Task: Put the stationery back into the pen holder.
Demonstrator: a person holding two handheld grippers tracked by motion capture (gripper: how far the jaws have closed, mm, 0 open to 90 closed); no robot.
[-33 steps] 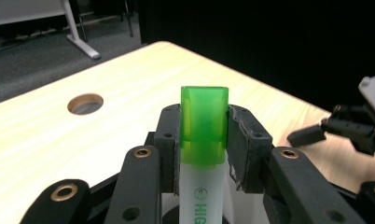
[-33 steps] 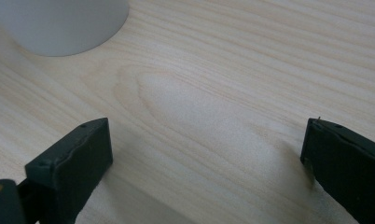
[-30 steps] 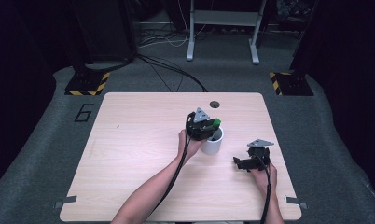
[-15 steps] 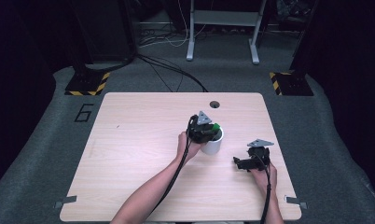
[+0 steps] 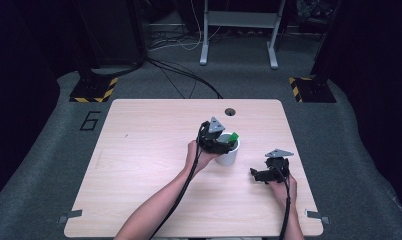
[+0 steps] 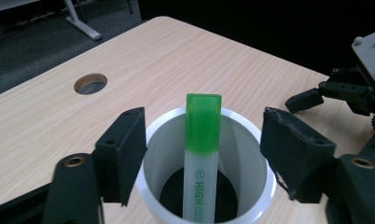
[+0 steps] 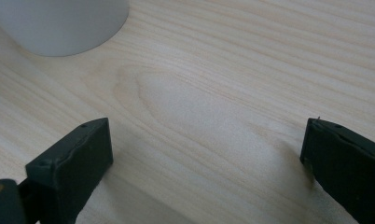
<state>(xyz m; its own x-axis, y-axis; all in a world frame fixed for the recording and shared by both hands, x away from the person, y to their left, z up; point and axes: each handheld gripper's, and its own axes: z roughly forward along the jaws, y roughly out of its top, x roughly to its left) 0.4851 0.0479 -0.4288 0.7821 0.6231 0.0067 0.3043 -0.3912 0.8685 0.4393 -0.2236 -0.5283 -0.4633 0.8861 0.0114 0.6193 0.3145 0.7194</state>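
From the high view we see the left gripper (image 5: 220,142) over a white cup (image 5: 229,152) near the counter (image 5: 149,165) middle, w/ a green bit poking out by the rim. The left gripper view makes it plain: that's a green highlighter (image 6: 202,154) standing cap-up inside the cup (image 6: 241,135), leaning on the far wall. Our left jaws have just been opening; they now stand apart either side of the rim, pads clear of the highlighter, which sits betw. them untouched. That view also catches the right gripper (image 6: 358,88) farther off. The right gripper (image 5: 261,175) rests low on the counter, near the cup; its own view shows its jaws wide apart, bare wood (image 7: 213,102) betw. them, the cup's base (image 7: 59,23) at top left.
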